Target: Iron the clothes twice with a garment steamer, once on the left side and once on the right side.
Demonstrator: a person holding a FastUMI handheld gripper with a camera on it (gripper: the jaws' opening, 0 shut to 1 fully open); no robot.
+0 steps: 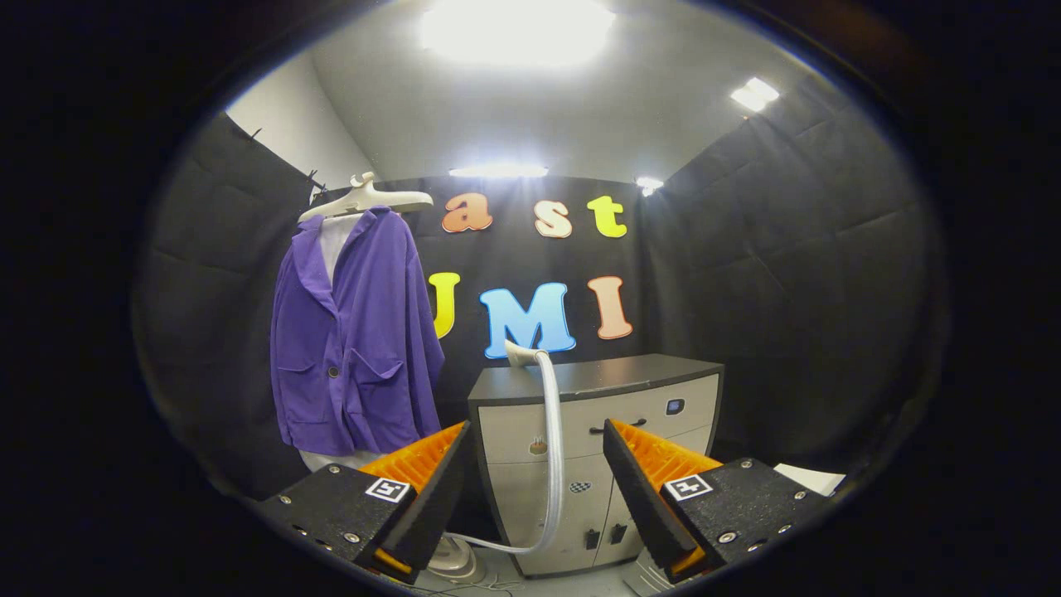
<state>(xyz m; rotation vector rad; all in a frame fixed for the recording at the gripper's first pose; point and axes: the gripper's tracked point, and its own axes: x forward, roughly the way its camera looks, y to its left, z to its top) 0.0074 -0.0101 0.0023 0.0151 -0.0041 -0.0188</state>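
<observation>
**Kid:** Where is the steamer?

**Me:** I see its head (pixel 520 354) lying on top of the cabinet (pixel 597 377), past my two fingers. Its hose (pixel 554 448) hangs down the cabinet's front, in the gap between my fingers, and curls along the floor to a round base (pixel 454 557) low by my left finger.

**Kid:** Is it heavy?

**Me:** I think the head is light and hard, and smooth, so it may slip. The hose looks bendy and will tug when I lift. I would grab the head at its neck, just above where the hose joins.

**Kid:** And the clothes?

**Me:** The purple jacket (pixel 352 348) hangs on a white hanger (pixel 369 199), left of the cabinet, in front of the black wall. It looks soft and floppy. It will swing if I push hard, so I should brush it gently.

**Kid:** What is your claw doing?

**Me:** My claw (pixel 535 473) is open wide. It holds nothing.

**Kid:** How many things are there?

**Me:** One steamer, one hose, one jacket, one hanger, one cabinet. The jacket has two front pockets, and I can see one dark button. Something white peeks out under the jacket. I cannot tell what it is.
</observation>
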